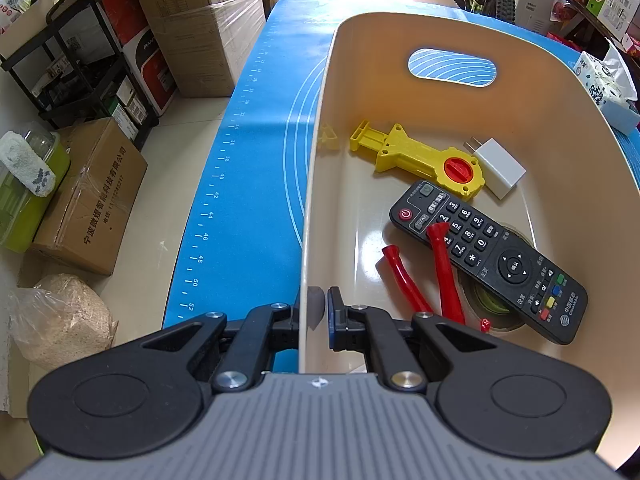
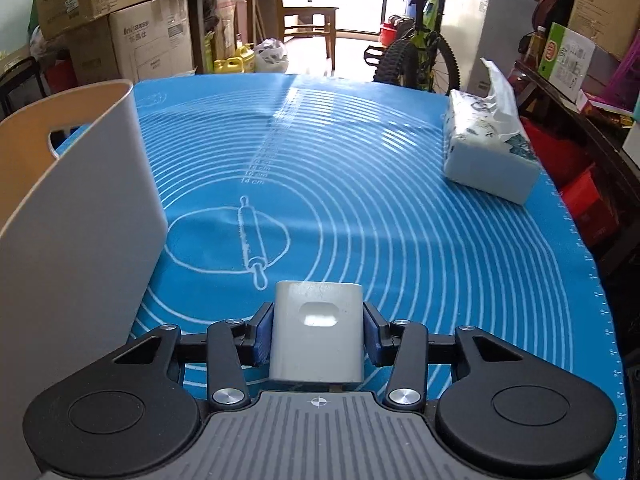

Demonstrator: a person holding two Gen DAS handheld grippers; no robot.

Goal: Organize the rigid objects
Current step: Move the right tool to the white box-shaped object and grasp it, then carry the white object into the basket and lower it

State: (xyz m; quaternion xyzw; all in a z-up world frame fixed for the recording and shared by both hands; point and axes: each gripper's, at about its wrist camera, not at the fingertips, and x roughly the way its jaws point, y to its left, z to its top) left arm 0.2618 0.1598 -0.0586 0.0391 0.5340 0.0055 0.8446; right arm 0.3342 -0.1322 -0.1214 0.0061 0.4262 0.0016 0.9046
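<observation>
My left gripper (image 1: pixel 316 312) is clamped on the near side wall of the cream plastic bin with a handle cutout (image 1: pixel 452 26); one finger sits outside the wall, the other inside. My right gripper (image 2: pixel 318 334) has the white rounded plastic block with an oval recess (image 2: pixel 318 332) between its blue pads (image 2: pixel 262 336). The left pad lies against the block; whether the right pad presses on it I cannot tell.

Bin contents, near to far in the left wrist view:
- Red-handled pliers (image 1: pixel 444 276), handles pointing away from me, one handle lying across the remote.
- Black remote control (image 1: pixel 488 258), marked "China Mobile" beside Chinese characters at its near end, with numbered keys and a red power key at the far end. It rests partly on a roll of tape (image 1: pixel 496 308).
- Yellow plastic tool with a red round knob (image 1: pixel 420 160), lying flat.
- White two-pin wall charger (image 1: pixel 498 170), touching the yellow tool's knob end.

The bin stands on a blue silicone baking mat (image 2: pixel 360 184) printed with white concentric rings, a rolling-pin drawing, and ruler marks along its edge reading 36 to 52. Ring labels "14 cm" and "16 cm" are legible. A white soft tissue pack (image 2: pixel 486 160) lies at the far right of the mat, well apart from the bin.

Beyond the mat, a cardboard box (image 1: pixel 92 196) on the floor carries Chinese print.
</observation>
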